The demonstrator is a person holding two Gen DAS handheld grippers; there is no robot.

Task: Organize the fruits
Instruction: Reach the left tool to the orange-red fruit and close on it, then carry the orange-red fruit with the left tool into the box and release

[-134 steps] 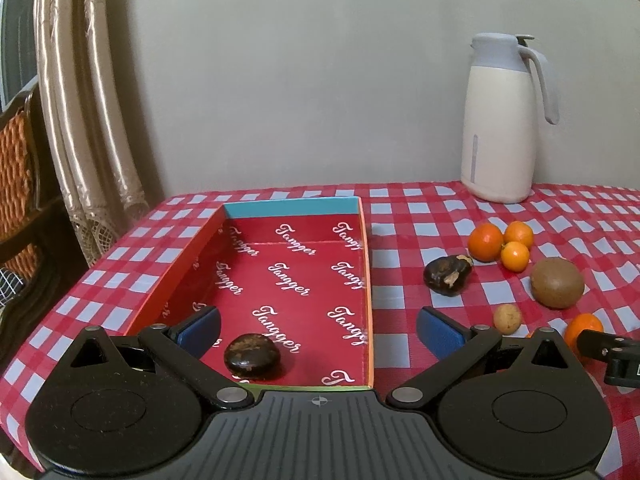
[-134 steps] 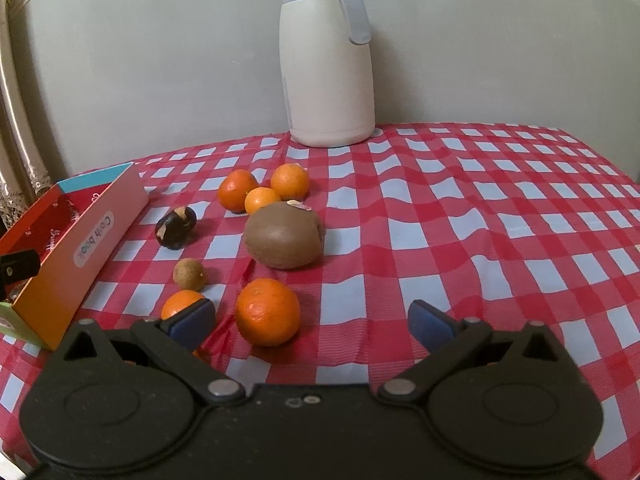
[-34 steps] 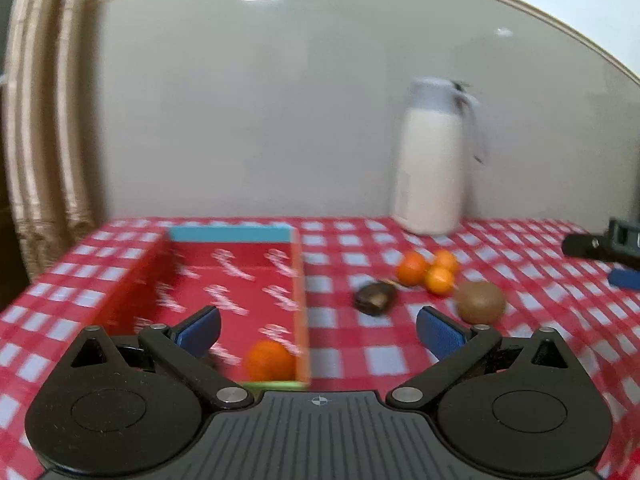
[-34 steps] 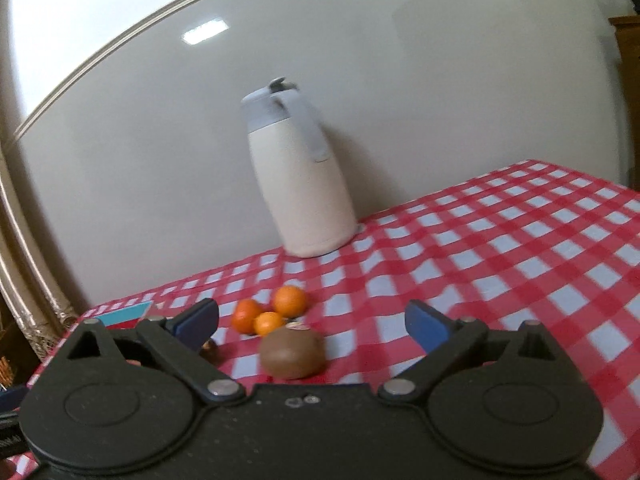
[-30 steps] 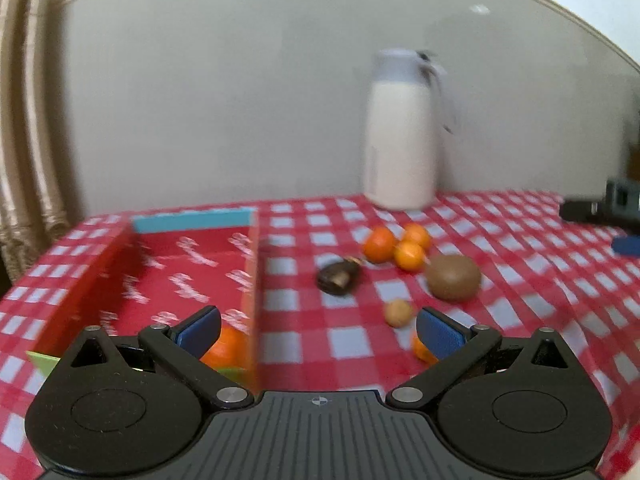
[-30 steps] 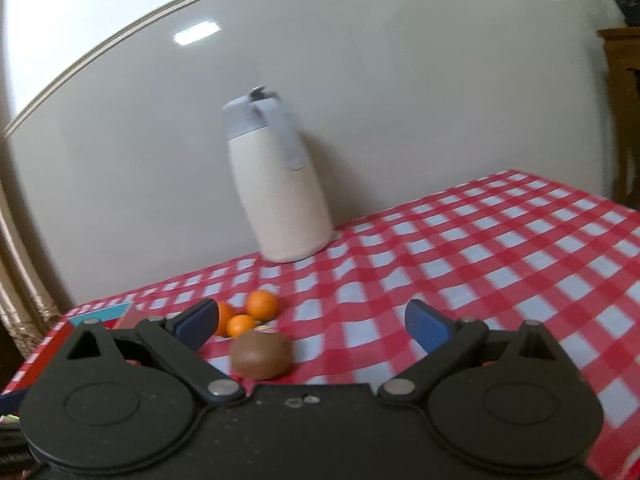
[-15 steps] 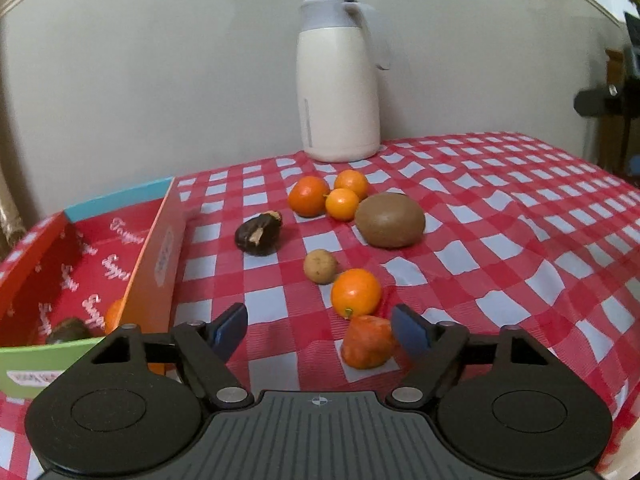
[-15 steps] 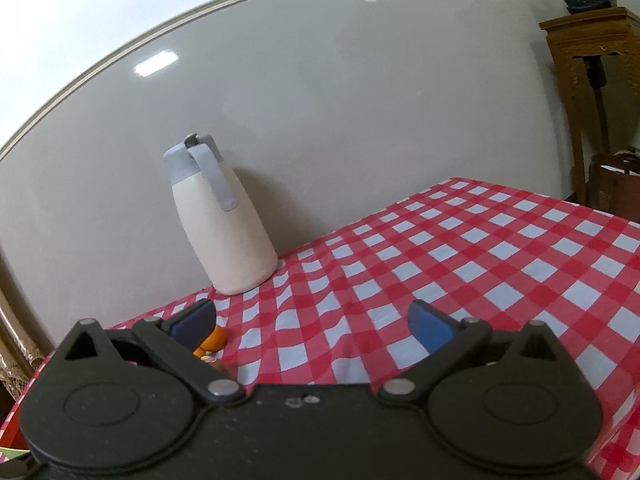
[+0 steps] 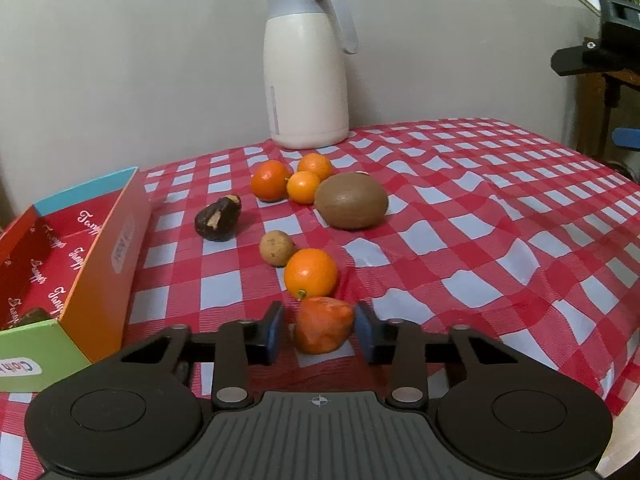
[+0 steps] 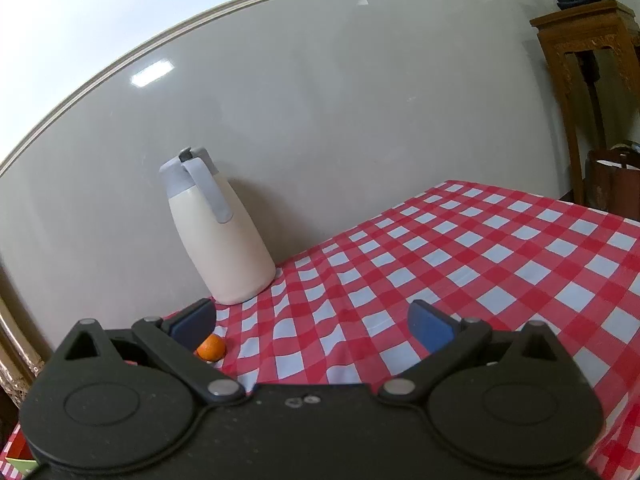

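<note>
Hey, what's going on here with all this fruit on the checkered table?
A person is sorting fruit into a red cardboard box using two handheld grippers. The left gripper has just been closing its jaws around a reddish-orange peeled fruit piece on the red-and-white checkered tablecloth; the right pad appears to touch it, the left sits just short. The right gripper hangs open and empty. A brown kiwi and several small oranges wait outside the box.

box (image 9: 100, 280): cut by left edge | dark fruit inside (image 9: 34, 316): mostly hidden by wall
</note>
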